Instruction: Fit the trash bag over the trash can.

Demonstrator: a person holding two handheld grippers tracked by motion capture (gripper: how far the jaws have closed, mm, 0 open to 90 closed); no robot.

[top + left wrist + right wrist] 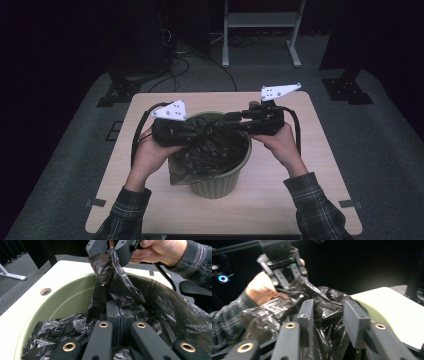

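A black bag (210, 150) sits crumpled in a green bin (220, 182) at the centre of the surface (320, 200), part of it spilling over the bin's near rim at lower left. The left claw (119, 315) is pressed closed on a fold of the bag low inside the bin, jaws flat together. The right claw (329, 320) stands open, its jaws apart with bag film between them but not pinched, as far as its own view shows; seen from the left gripper view, at the top of the frame, a strip of bag hangs from it. The bag's mouth runs left to right across the bin, between the two claws, so spreading it probably means pulling the claws apart along that line toward opposite rims. The right claw is nearer the far rim, the left nearer the near-left rim. The surface around the bin leaves open room on every side.
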